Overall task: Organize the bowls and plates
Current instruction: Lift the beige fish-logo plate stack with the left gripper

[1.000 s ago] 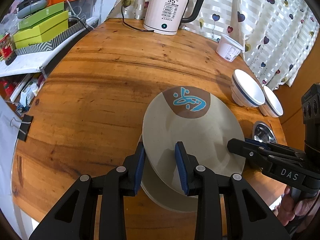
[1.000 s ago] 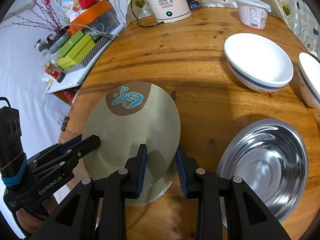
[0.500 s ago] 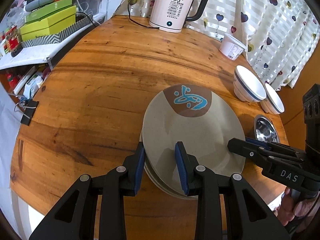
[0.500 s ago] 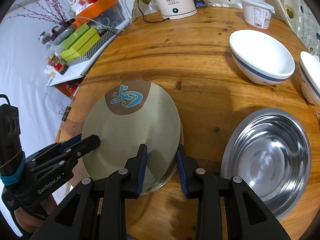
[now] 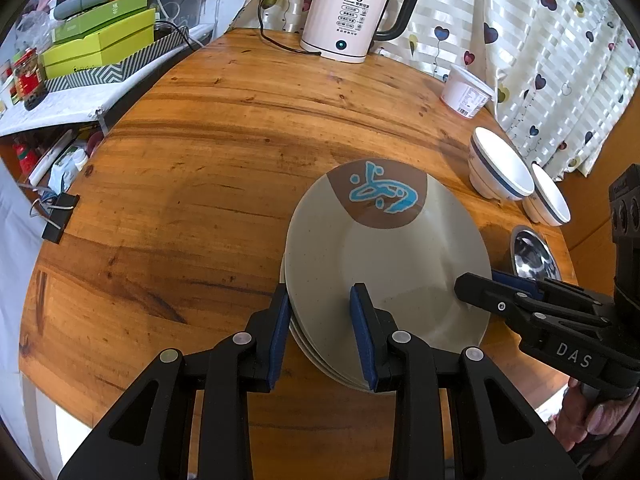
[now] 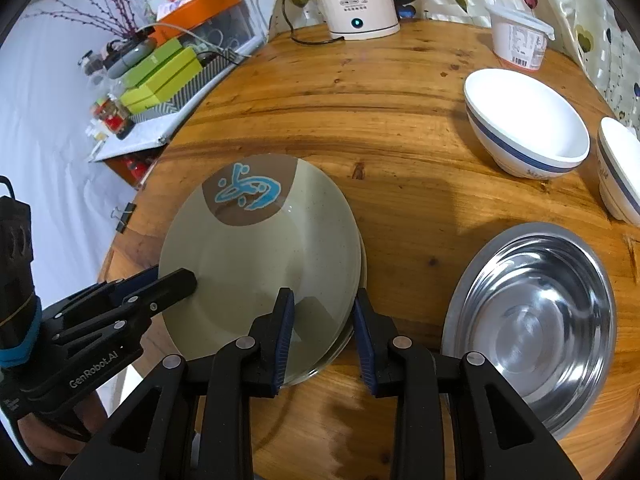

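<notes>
A beige plate with a brown patch and blue drawing [image 5: 384, 256] [image 6: 256, 260] rests on top of a stack of like plates on the round wooden table [image 5: 224, 128]. My left gripper [image 5: 322, 336] is shut on the plate's near-left rim. My right gripper [image 6: 322, 338] is shut on its right rim. It shows in the left wrist view [image 5: 476, 284], and the left gripper shows in the right wrist view [image 6: 176, 280]. Two white bowls with blue bands [image 6: 524, 124] [image 6: 620, 168] stand at the right. A steel bowl [image 6: 532, 320] sits beside the plates.
A white electric kettle [image 5: 352, 16] with its cord and a white lidded tub [image 5: 466, 92] stand at the table's far edge by the curtain. A shelf with green boxes [image 5: 100, 44] lies left of the table. The table's near edge is close under both grippers.
The held plate has come down onto the plate stack; the gap between it and the plates beneath has closed. Both grippers still hold its rim.
</notes>
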